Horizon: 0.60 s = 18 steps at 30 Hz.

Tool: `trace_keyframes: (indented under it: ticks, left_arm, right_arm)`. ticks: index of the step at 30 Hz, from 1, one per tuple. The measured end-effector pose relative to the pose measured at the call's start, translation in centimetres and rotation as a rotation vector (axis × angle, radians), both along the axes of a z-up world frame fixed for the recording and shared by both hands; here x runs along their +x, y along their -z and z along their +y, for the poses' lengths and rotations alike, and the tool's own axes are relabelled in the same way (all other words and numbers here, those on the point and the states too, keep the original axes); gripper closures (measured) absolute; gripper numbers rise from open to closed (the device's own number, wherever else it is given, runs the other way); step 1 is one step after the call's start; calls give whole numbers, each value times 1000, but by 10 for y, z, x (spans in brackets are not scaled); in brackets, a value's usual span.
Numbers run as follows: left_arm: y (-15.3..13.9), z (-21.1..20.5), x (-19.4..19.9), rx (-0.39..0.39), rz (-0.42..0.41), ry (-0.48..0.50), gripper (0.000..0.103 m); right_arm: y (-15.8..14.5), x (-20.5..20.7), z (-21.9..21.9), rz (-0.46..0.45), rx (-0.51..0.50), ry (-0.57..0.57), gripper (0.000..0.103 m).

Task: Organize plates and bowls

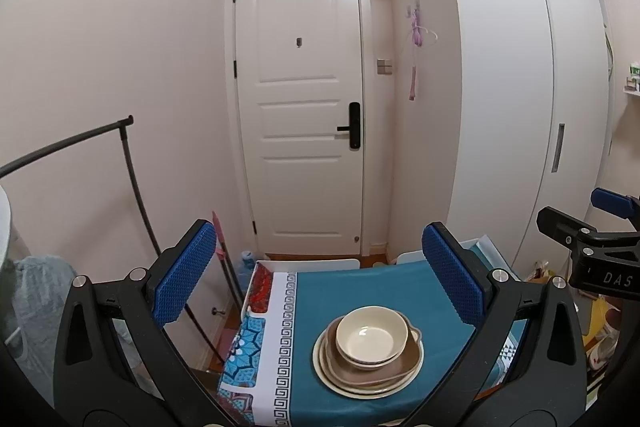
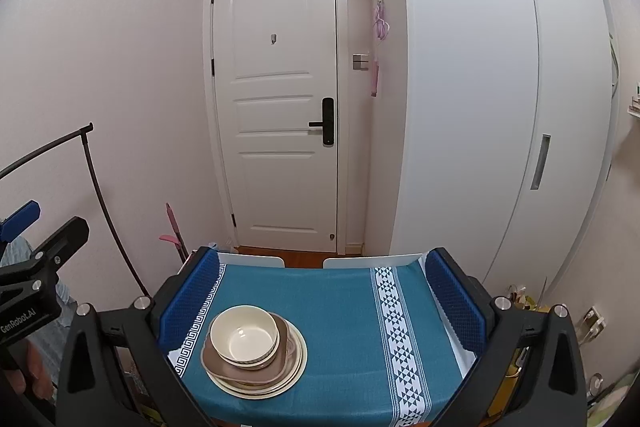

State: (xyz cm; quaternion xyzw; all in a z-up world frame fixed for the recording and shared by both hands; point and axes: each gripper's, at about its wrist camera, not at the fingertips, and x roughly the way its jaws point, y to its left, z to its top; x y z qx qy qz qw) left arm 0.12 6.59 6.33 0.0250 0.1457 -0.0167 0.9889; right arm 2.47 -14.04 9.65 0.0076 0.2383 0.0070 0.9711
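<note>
A cream bowl (image 1: 370,334) sits on top of a stack: a brown plate (image 1: 404,367) and a cream plate (image 1: 340,385) under it, on the table with a teal cloth (image 1: 360,291). The stack also shows in the right wrist view, with the bowl (image 2: 244,334), brown plate (image 2: 228,367) and cream plate (image 2: 298,363). My left gripper (image 1: 318,275) is open and empty, held above and behind the stack. My right gripper (image 2: 322,297) is open and empty, to the right of the stack.
A white door (image 1: 300,99) stands beyond the table. A white wardrobe (image 1: 500,87) is on the right. A black clothes rail (image 1: 132,179) stands on the left. Two white chair backs (image 2: 372,261) sit at the table's far edge. Clutter lies on the floor at right (image 2: 592,379).
</note>
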Motion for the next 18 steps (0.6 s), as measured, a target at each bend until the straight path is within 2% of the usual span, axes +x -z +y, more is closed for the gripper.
trace_keyframes:
  ticks: [18]
  left_arm:
    - [1, 3, -3, 3, -32, -32, 0]
  right_arm:
    - [3, 5, 6, 18, 4, -1, 0]
